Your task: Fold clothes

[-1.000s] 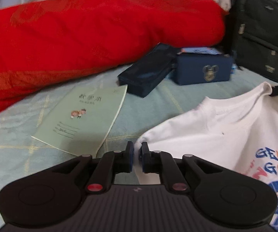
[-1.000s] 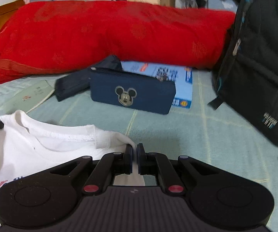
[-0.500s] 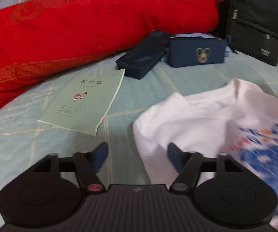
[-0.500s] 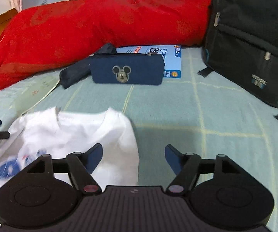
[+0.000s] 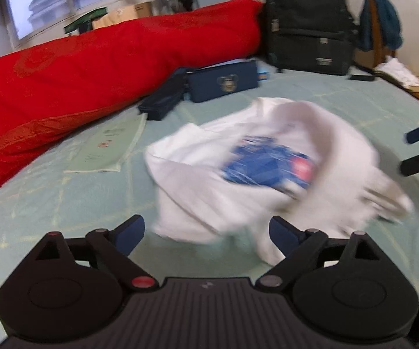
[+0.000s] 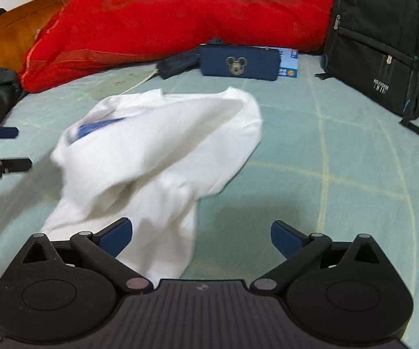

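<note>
Both my grippers are letting go. My left gripper (image 5: 206,234) has its jaws spreading wide, with only a loose edge of the white T-shirt (image 5: 262,168) lying on the bed below the gap; the pads press on nothing. My right gripper (image 6: 200,237) is opening too, with a hanging fold of the shirt just inside its left pad, untouched as far as I can see.

The shirt lies in the middle of the pale green bedsheet (image 6: 340,151), ahead of both grippers and between them. It sits in a rumpled heap: the far part is doubled toward me, the blue print (image 5: 264,165) shows only partly in the left view, and the near end trails down in bunched folds. The cloth is blurred, so I cannot read its edges exactly.

I judge the fold barely begun. One rough turn-over seems done, but nothing is squared: the edges are not lined up, and the heap still needs flattening, the sides brought in and a final fold.

Far off, the red quilt (image 6: 180,20), a dark blue case (image 6: 238,62), a notebook (image 5: 107,148) and a black backpack (image 6: 384,40) lie well apart from the shirt.
</note>
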Demonstrator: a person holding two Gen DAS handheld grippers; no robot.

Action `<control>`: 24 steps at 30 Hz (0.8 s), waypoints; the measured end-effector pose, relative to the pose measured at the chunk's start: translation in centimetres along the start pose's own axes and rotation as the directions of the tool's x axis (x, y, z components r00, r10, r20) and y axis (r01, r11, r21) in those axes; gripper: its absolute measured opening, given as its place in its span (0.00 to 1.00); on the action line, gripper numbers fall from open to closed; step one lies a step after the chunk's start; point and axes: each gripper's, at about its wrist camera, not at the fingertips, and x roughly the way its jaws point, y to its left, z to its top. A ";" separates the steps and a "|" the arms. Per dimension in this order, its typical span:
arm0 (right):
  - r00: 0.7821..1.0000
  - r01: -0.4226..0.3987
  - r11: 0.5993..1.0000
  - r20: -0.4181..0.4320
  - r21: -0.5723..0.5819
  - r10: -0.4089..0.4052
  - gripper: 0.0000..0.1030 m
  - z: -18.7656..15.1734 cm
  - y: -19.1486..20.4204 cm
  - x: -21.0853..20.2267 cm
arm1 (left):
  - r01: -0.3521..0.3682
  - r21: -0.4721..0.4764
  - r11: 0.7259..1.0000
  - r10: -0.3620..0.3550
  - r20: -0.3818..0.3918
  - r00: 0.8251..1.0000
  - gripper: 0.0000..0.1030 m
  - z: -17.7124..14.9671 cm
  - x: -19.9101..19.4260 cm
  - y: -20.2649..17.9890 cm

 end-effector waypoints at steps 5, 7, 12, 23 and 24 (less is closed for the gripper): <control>0.999 -0.031 0.999 -0.022 0.034 0.032 1.00 -3.4 2.4 0.1 | 0.030 -0.006 1.000 -0.030 -0.005 1.000 0.91 -3.1 -1.7 -3.9; 0.999 -0.040 0.998 -0.001 0.056 0.040 1.00 -4.6 3.1 0.0 | 0.015 0.010 1.000 -0.015 -0.004 1.000 0.91 -4.1 -2.3 -5.3; 0.997 -0.007 0.993 0.079 0.114 -0.002 1.00 -7.1 4.1 -0.4 | -0.010 0.013 1.000 0.010 0.034 0.999 0.91 -5.9 -4.1 -7.7; 0.995 0.100 0.978 0.010 0.184 -0.103 1.00 -10.1 4.2 1.5 | 0.012 -0.034 0.999 -0.011 0.037 0.999 0.91 -7.8 -4.3 -10.1; 0.994 0.107 0.981 -0.003 0.163 -0.108 1.00 -10.1 4.3 1.8 | 0.014 -0.043 0.999 -0.013 0.040 0.999 0.91 -7.8 -4.3 -10.1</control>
